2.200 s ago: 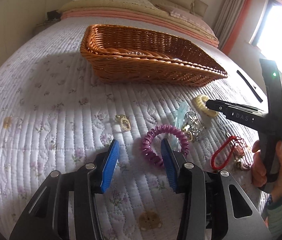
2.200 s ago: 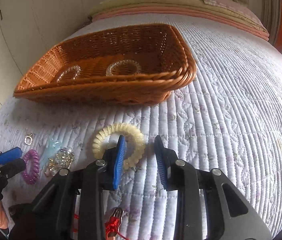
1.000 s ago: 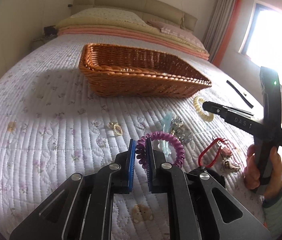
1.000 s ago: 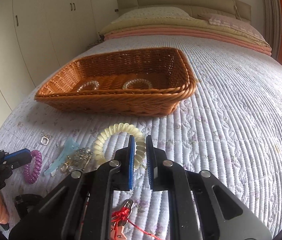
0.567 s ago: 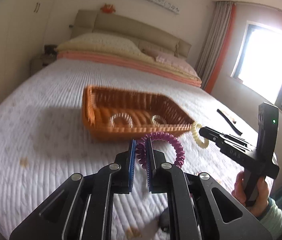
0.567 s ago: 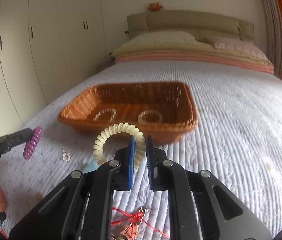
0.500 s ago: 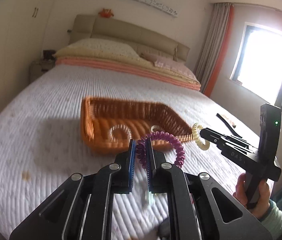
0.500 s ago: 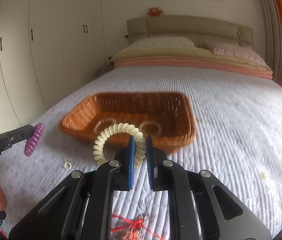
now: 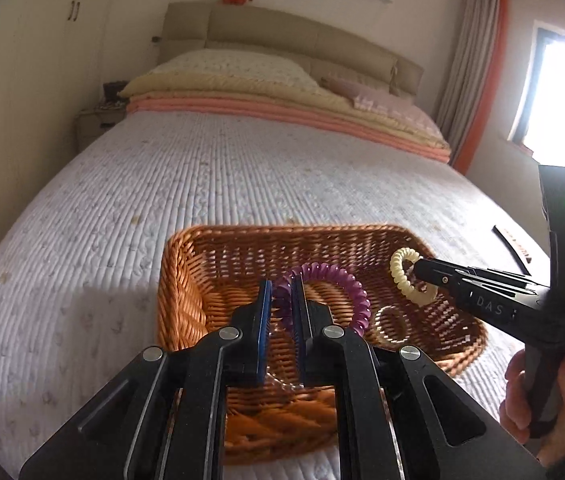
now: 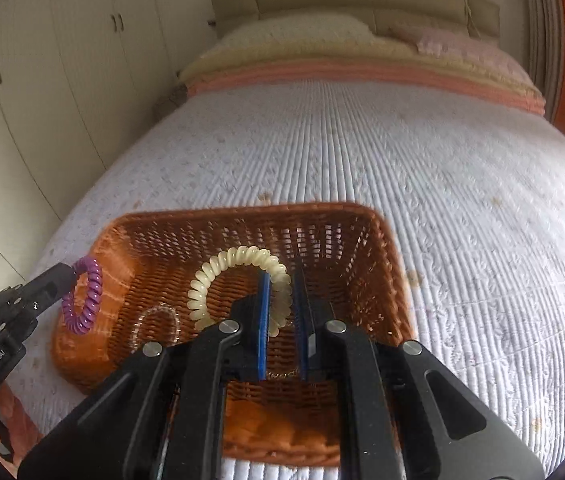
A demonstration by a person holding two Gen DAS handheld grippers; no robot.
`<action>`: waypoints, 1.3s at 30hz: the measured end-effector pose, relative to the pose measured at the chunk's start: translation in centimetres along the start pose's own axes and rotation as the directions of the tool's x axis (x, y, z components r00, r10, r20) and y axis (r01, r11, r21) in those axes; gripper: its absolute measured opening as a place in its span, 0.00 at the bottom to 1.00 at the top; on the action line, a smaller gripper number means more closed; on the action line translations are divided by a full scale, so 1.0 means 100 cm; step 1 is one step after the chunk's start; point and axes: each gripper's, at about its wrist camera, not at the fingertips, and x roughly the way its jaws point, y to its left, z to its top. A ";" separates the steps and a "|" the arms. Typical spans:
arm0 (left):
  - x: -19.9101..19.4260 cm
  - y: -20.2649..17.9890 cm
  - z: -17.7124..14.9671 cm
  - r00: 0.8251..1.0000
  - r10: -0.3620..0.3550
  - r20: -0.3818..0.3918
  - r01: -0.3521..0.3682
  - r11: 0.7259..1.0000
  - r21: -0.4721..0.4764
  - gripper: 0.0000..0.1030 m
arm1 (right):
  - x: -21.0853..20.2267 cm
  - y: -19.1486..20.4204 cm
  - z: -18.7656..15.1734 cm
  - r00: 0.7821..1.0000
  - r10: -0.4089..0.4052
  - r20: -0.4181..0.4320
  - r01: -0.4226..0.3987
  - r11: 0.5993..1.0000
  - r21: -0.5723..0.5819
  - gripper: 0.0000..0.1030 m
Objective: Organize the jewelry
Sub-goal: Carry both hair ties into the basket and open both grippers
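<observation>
My left gripper [image 9: 281, 292] is shut on a purple spiral hair tie [image 9: 332, 282] and holds it above the brown wicker basket [image 9: 178, 280]. My right gripper [image 10: 281, 284] is shut on a cream spiral hair tie [image 10: 222, 268], also above the basket [image 10: 386, 280]. In the left wrist view the right gripper [image 9: 416, 270] holds the cream tie [image 9: 398, 276] over the basket's right side. In the right wrist view the left gripper [image 10: 68, 272] holds the purple tie [image 10: 82, 300] over the basket's left edge. A clear bracelet [image 9: 392, 322] lies in the basket; one [image 10: 156, 326] shows in the right wrist view too.
The basket sits on a white quilted bed [image 9: 202, 184] with pillows and folded blankets [image 9: 242, 80] at the headboard. A dark strip [image 9: 512, 244] lies on the bed to the right. Wardrobes [image 10: 62, 60] stand at the left, a window [image 9: 562, 100] at the right.
Both grippers closed on their hair ties, lifted them off the quilt and carried them forward over the basket. The other jewelry on the quilt has dropped out of view.
</observation>
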 end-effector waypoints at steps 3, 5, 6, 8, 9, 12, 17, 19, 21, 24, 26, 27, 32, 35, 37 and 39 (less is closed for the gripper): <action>0.017 0.000 -0.003 0.998 0.021 -0.056 -0.021 1.000 0.007 0.08 | 0.022 0.001 -0.001 0.997 -0.014 -0.071 0.014 1.000 -0.002 0.09; 0.025 -0.001 -0.007 0.996 0.031 -0.082 -0.030 0.999 0.011 0.08 | 0.029 0.003 -0.004 0.995 -0.026 -0.097 0.025 1.000 -0.008 0.09; 0.028 -0.001 -0.010 0.995 0.035 -0.094 -0.034 0.999 0.015 0.08 | 0.032 0.005 -0.005 0.994 -0.032 -0.106 0.031 0.999 -0.014 0.09; 0.033 -0.001 -0.013 0.993 0.042 -0.108 -0.040 0.999 0.019 0.08 | 0.036 0.007 -0.008 0.992 -0.032 -0.120 0.030 0.999 -0.018 0.09; 0.035 -0.001 -0.014 0.993 0.043 -0.113 -0.041 0.999 0.020 0.08 | 0.037 0.007 -0.011 0.992 -0.032 -0.126 0.030 0.999 -0.017 0.09; 0.037 0.002 -0.016 0.992 0.045 -0.116 -0.043 0.999 0.025 0.08 | 0.040 0.008 -0.016 0.991 -0.033 -0.133 0.031 0.999 -0.020 0.09; 0.031 0.000 -0.017 0.993 0.021 -0.118 -0.019 1.000 0.021 0.10 | 0.038 0.004 -0.017 0.991 -0.017 -0.133 0.018 1.000 0.004 0.10; 0.020 0.000 -0.018 0.995 0.004 -0.103 -0.002 1.000 0.019 0.22 | 0.027 0.002 -0.017 0.993 -0.010 -0.117 0.010 1.000 0.006 0.14; 0.006 -0.001 -0.019 0.997 -0.010 -0.077 0.012 1.000 0.022 0.23 | 0.010 0.004 -0.020 0.996 0.006 -0.093 -0.006 1.000 0.000 0.17; -0.031 -0.004 -0.021 0.998 -0.058 -0.016 0.058 0.998 0.024 0.24 | -0.023 0.009 -0.026 0.999 0.036 -0.036 -0.037 0.999 -0.021 0.17; -0.055 -0.007 -0.022 0.996 -0.082 0.022 0.082 0.996 0.028 0.29 | -0.044 0.013 -0.030 0.998 0.058 -0.003 -0.058 0.998 -0.030 0.17; -0.068 -0.008 -0.024 0.995 -0.096 0.042 0.095 0.995 0.030 0.30 | -0.058 0.013 -0.036 0.997 0.077 0.016 -0.077 0.996 -0.033 0.18; -0.119 -0.017 -0.040 0.982 -0.155 0.107 0.151 0.987 0.049 0.39 | -0.107 0.009 -0.062 0.983 0.164 0.085 -0.161 0.986 -0.032 0.31; -0.142 -0.022 -0.056 0.975 -0.181 0.125 0.174 0.983 0.064 0.41 | -0.119 0.011 -0.081 0.979 0.177 0.103 -0.174 0.984 -0.041 0.40; -0.150 -0.025 -0.067 0.973 -0.196 0.123 0.188 0.980 0.072 0.41 | -0.120 0.012 -0.095 0.979 0.180 0.097 -0.176 0.983 -0.052 0.41; -0.154 -0.028 -0.079 0.972 -0.204 0.114 0.196 0.977 0.080 0.41 | -0.115 0.017 -0.108 0.981 0.177 0.083 -0.172 0.983 -0.066 0.41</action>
